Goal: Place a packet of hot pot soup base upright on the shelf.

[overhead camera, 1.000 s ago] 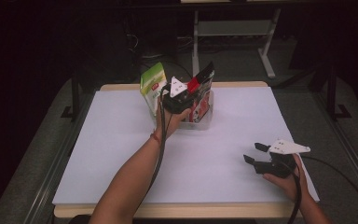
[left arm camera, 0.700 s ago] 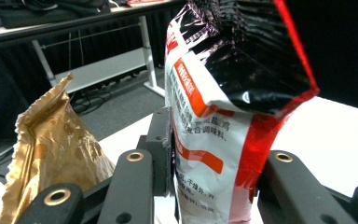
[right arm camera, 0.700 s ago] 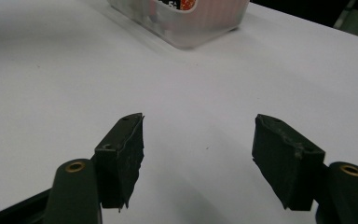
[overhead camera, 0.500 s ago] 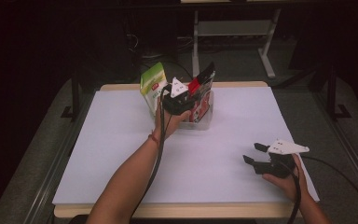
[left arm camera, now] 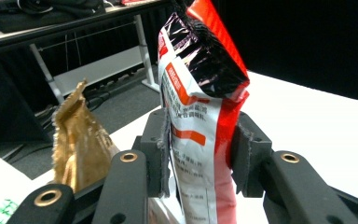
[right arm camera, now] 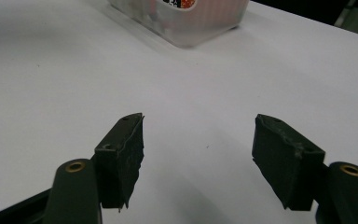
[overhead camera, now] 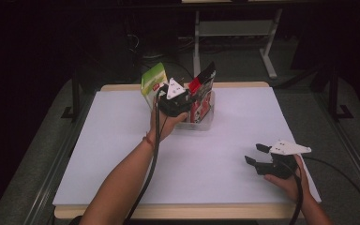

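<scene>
Left gripper [left arm camera: 199, 154]: its two black jaws stand either side of a glossy red, black and white snack pouch [left arm camera: 200, 107]; they have just been opening, and the pouch remains between them, the left pad at its edge and the right pad just beside it, so whether they press on it I cannot tell.
Pouch position: upright in the left gripper view; in the high view it rises slanted out of a clear plastic box [overhead camera: 201, 119] at the far middle of the table.
Gold neighbour: a crumpled gold foil bag [left arm camera: 77, 140] stands just beside the left jaw.
Green neighbour: a light green packet [overhead camera: 153, 83] leans at the box's left side.
Right gripper [right arm camera: 198, 154]: released, jaws spread wide above the bare white tabletop [right arm camera: 51, 79], nothing between them.
Right hand [overhead camera: 286, 180]: rests near the table's near right edge, well apart from the box.
</scene>
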Motion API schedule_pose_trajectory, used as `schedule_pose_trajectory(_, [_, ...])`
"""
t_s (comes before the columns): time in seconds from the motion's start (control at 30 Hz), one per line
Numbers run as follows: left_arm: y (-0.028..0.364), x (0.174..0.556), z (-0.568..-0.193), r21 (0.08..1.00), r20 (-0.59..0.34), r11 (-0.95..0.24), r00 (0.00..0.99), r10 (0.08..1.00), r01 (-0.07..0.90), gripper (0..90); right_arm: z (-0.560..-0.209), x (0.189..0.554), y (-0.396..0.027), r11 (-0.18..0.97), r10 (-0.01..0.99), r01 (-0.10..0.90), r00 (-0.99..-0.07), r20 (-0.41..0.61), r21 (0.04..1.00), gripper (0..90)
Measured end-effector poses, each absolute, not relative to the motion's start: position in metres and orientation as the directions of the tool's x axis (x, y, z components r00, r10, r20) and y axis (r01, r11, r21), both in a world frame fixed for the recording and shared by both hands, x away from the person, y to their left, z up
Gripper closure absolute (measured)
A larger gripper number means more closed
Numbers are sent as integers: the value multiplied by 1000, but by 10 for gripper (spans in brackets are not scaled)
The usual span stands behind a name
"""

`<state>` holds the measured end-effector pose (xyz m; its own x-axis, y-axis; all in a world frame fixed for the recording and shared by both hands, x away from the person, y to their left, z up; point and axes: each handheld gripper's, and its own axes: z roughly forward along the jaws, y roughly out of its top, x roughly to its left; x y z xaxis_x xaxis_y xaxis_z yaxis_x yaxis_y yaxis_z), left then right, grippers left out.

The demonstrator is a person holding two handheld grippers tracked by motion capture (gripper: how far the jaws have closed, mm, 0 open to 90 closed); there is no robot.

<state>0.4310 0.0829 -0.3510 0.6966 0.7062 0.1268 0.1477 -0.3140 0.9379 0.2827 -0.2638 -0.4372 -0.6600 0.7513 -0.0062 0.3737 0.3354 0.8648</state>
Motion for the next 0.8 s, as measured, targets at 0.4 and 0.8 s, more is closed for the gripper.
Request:
schedule_pose_trajectory(0.4, [98,419,-347,930,163,-348,718,677,117,572,-438,282,-263,336,749,374,-663,-3,864,329])
schedule_pose_trajectory(0.8, [109,407,-347,911,207,-399,729,652,99,483,-438,282,-262,343,747,375,-665,-7,861,328])
